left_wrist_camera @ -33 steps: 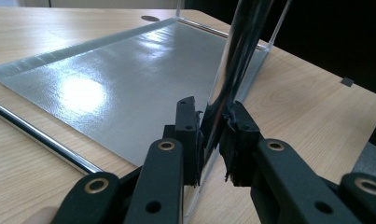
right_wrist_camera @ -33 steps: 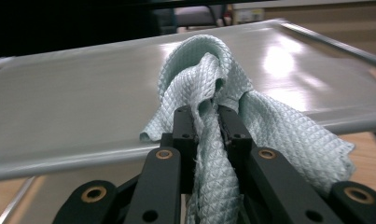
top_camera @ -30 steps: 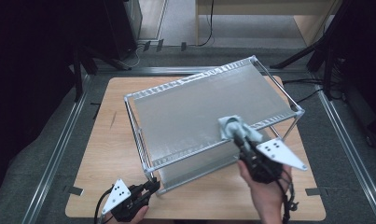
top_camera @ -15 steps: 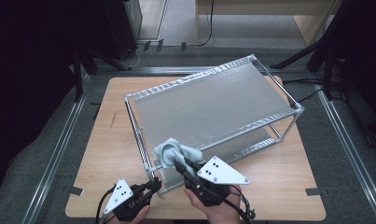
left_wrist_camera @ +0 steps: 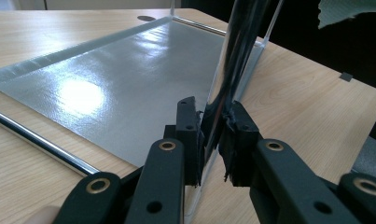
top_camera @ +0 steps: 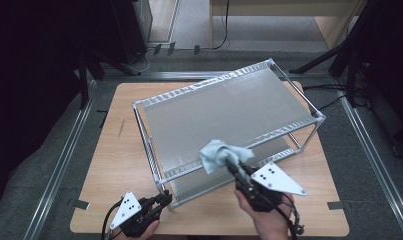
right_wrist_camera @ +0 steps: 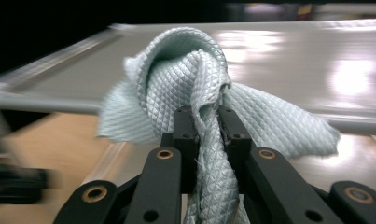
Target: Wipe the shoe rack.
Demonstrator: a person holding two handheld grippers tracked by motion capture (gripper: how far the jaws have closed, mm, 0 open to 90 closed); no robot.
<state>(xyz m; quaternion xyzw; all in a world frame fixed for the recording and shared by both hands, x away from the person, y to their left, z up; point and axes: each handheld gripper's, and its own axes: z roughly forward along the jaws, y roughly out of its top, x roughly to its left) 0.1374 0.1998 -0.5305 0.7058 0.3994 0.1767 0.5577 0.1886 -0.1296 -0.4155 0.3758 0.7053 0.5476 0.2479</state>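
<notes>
Dark floor and black stands surround one wooden table (top_camera: pixel 114 150), framed by metal rails on the floor. On it stands one two-tier metal rack (top_camera: pixel 224 112), set at a slant so that its far right corner reaches toward the table's far right corner and its near left corner sits close to the table's near edge. The rack has two flat silver shelves, an upper one and a lower one (left_wrist_camera: pixel 111 88), joined by chrome posts; four posts seem to be there, though the far ones are hard to make out from above.

Two grippers come in from the table's near edge, each in one hand. The right gripper (top_camera: pixel 234 167) reaches over the rack's near long edge, and its jaws are clamped tight on one pale green cloth (top_camera: pixel 216 155). The cloth, a waffle-weave rag, is bunched into a loose wad that lies on or just above the upper shelf near the middle of its near edge; in the right gripper view (right_wrist_camera: pixel 185 79) a strand of it runs down between the two black jaws.

The left gripper (top_camera: pixel 165 198) is at the rack's near left corner, by the table's near edge. Its jaws are closed on the chrome corner post (left_wrist_camera: pixel 232 56), one pad pressing each side of it just above the lower shelf.
</notes>
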